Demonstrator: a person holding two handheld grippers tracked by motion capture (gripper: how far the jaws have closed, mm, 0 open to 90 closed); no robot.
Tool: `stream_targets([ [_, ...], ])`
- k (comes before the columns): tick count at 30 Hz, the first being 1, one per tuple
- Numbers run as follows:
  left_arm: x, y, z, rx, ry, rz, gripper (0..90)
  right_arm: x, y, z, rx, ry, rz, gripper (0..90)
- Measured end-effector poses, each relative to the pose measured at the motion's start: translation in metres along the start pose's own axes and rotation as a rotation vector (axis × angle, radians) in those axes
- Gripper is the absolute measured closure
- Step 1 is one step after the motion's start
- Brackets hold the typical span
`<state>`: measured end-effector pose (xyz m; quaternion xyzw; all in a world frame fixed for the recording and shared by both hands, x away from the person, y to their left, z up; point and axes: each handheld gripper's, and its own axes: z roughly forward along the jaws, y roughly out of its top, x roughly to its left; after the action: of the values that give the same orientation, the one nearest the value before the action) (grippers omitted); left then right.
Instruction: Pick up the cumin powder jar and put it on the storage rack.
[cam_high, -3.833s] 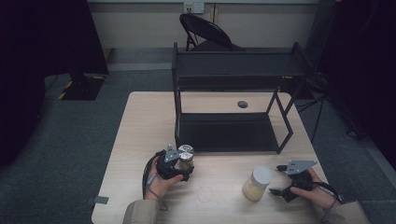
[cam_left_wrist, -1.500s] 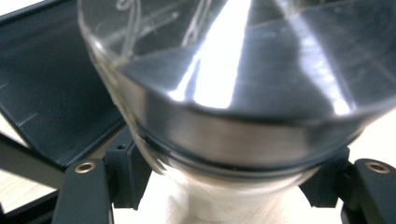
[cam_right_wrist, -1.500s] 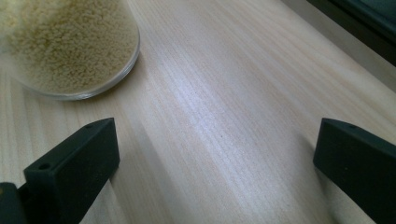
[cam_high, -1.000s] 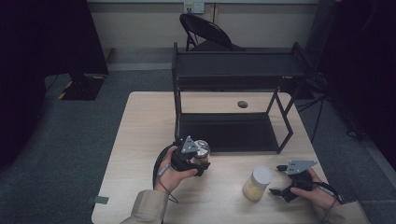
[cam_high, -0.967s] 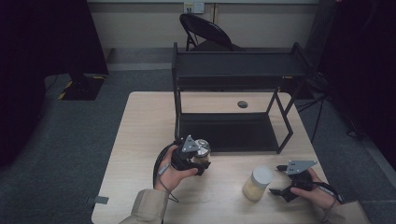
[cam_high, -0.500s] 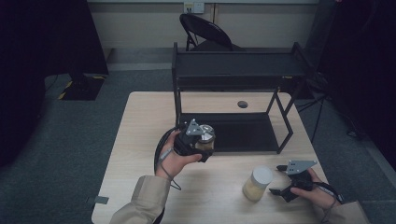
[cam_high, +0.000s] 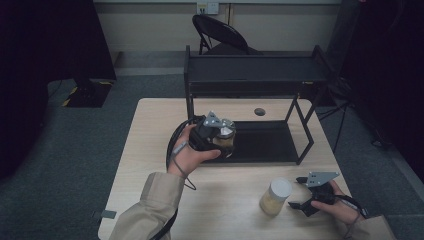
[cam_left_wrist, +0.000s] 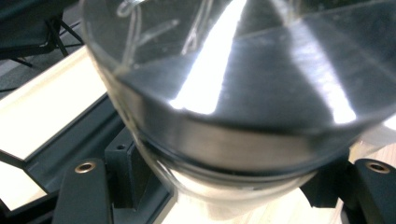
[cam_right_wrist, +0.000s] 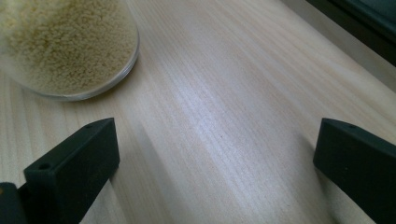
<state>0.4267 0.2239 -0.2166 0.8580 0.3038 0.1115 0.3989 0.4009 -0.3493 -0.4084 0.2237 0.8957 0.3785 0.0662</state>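
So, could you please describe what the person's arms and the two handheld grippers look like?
Both forearms wear beige sleeves. The left gripper and right gripper have black bodies, each topped by a grey three-cornered plate. A black cable loops from the left one beside the wrist. Up close, the fingers are blocky, matt black, with small round holes near their ends.

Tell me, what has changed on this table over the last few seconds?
The left gripper, shut on the silver-lidded glass jar, has carried it up off the light wooden table and away from the person, toward the black metal shelf rack. The right gripper stayed open beside the white-lidded jar of yellow grains, which did not move.
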Motion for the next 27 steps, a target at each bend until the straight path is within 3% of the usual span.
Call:
stream_targets([
  [11, 0.001, 0.042, -0.018, 0.008, 0.032, 0.021, 31.0, 0.000, 0.000, 0.000, 0.000, 0.000, 0.001, 0.0],
  [27, 0.006, 0.084, -0.030, 0.008, 0.036, 0.018, 31.0, 0.000, 0.000, 0.000, 0.001, -0.001, 0.002, 0.0],
])
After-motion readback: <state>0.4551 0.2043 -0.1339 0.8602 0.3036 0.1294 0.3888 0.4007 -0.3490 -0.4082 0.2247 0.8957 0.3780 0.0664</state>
